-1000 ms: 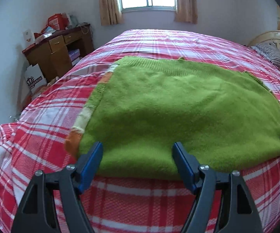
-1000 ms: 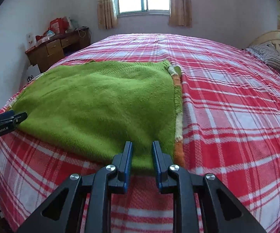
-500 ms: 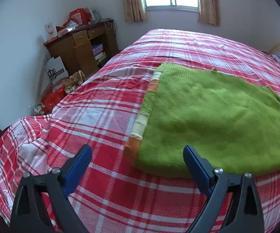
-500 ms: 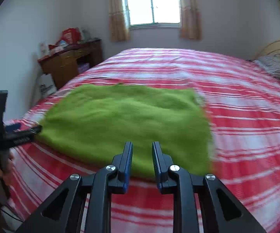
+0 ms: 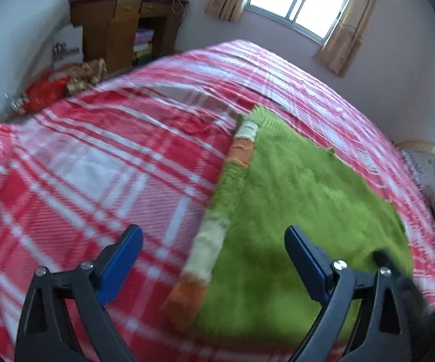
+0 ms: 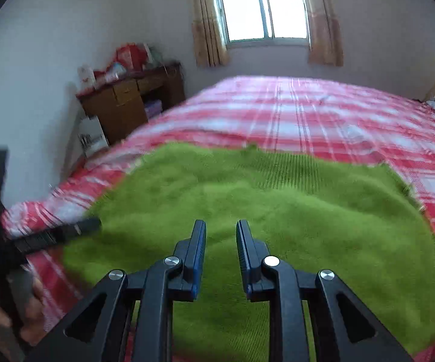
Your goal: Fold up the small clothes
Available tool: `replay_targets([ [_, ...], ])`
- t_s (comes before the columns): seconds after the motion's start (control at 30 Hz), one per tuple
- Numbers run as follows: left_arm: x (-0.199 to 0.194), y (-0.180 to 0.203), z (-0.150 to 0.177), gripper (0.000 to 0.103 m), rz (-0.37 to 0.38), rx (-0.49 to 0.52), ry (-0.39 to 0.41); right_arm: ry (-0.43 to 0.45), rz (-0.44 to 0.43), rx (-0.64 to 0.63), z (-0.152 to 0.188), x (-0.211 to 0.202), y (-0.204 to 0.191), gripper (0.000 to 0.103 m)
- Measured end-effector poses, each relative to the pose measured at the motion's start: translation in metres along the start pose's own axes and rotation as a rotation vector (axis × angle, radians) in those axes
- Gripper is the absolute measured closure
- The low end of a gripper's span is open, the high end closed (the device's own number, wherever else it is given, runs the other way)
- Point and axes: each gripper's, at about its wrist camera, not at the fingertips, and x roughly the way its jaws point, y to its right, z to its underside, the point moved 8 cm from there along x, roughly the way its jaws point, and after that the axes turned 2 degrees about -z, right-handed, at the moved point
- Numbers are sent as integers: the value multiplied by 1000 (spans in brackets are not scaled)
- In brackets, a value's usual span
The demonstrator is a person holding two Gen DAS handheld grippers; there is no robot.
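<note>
A green knitted sweater [image 5: 302, 211] lies folded flat on the red plaid bed [image 5: 96, 166]. An orange and cream striped band [image 5: 208, 241] runs along its left edge. My left gripper [image 5: 214, 256] is wide open and empty, hovering over that striped edge. In the right wrist view the sweater [image 6: 262, 211] fills the middle. My right gripper [image 6: 221, 241] hovers above its near part with the jaws a narrow gap apart and nothing between them. The left gripper [image 6: 66, 232] shows at the sweater's left side in the right wrist view.
A wooden desk [image 5: 126, 27] with clutter stands by the wall at the left, with bags [image 5: 48, 93] on the floor beside it. A curtained window [image 6: 262, 9] is behind the bed. A pillow [image 5: 422, 175] and headboard are at the right.
My left gripper swung left and now looks along the sweater's striped left edge. My right gripper moved left from the right edge to above the sweater's middle. Its jaws stayed narrowly apart.
</note>
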Motion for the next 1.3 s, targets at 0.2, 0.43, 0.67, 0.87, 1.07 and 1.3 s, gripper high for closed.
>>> replay_targets([
  [0.2, 7, 18, 1, 4, 2, 35, 48, -47, -59, 78, 18, 17, 14, 80],
  [0.43, 16, 36, -8, 29, 107, -17, 36, -36, -68, 81, 20, 16, 14, 80],
  [0.67, 14, 32, -2, 59, 29, 21, 74, -26, -123, 128, 20, 15, 22, 80],
  [0.87, -9, 57, -16, 86, -6, 97, 151, -18, -148, 153, 19, 15, 24, 80],
  [1.07, -34, 128, -6, 88, 9, 336, 254, 189, -105, 288, 15, -30, 56, 80],
  [1.3, -19, 180, 39, 91, 7, 545, 225, 124, -100, 508, 54, -39, 107, 79],
])
